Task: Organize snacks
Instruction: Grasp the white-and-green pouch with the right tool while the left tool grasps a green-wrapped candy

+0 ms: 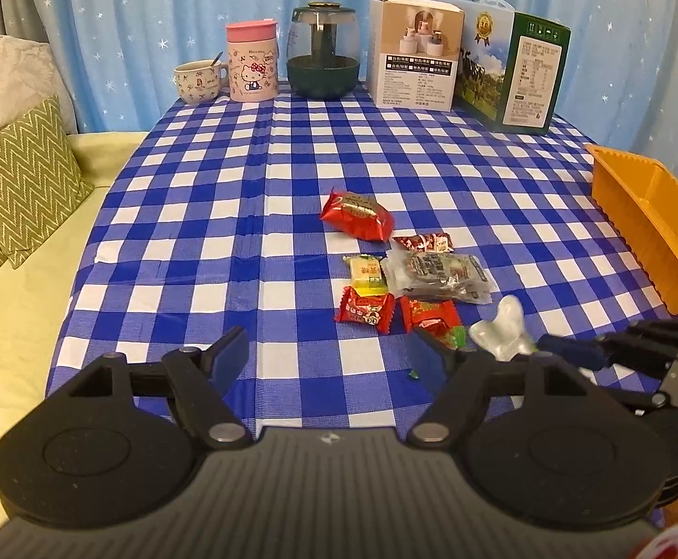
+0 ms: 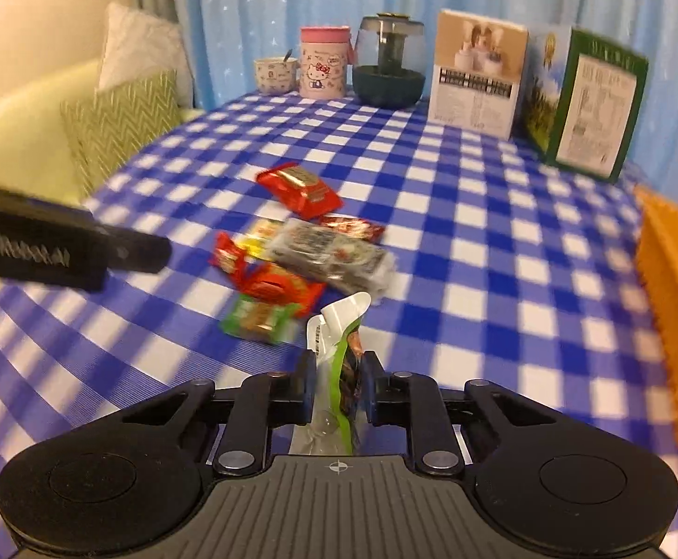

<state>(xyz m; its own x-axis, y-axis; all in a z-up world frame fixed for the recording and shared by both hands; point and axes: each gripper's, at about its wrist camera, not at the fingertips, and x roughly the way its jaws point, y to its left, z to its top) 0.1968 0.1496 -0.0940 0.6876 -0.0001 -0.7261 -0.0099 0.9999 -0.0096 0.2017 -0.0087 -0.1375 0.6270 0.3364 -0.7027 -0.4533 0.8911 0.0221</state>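
Several snack packets lie in a loose pile on the blue checked tablecloth (image 1: 227, 214): a big red one (image 1: 357, 214), a grey clear one (image 1: 436, 275) and small red ones (image 1: 364, 310). My right gripper (image 2: 336, 372) is shut on a white-and-green packet (image 2: 334, 326), which stands up between its pads just right of the pile (image 2: 292, 261). The left wrist view shows that packet as a silvery wrapper (image 1: 502, 330) at the right gripper's tip (image 1: 571, 354). My left gripper (image 1: 327, 363) hangs open and empty in front of the pile. An orange basket (image 1: 651, 223) sits at the right edge.
Along the table's back stand a patterned mug (image 1: 196, 81), a pink Hello Kitty cup (image 1: 251, 65), a dark green glass pot (image 1: 322, 53) and two boxes (image 1: 413, 56). A sofa with cushions (image 1: 22, 177) lies to the left. Blue starred curtains hang behind.
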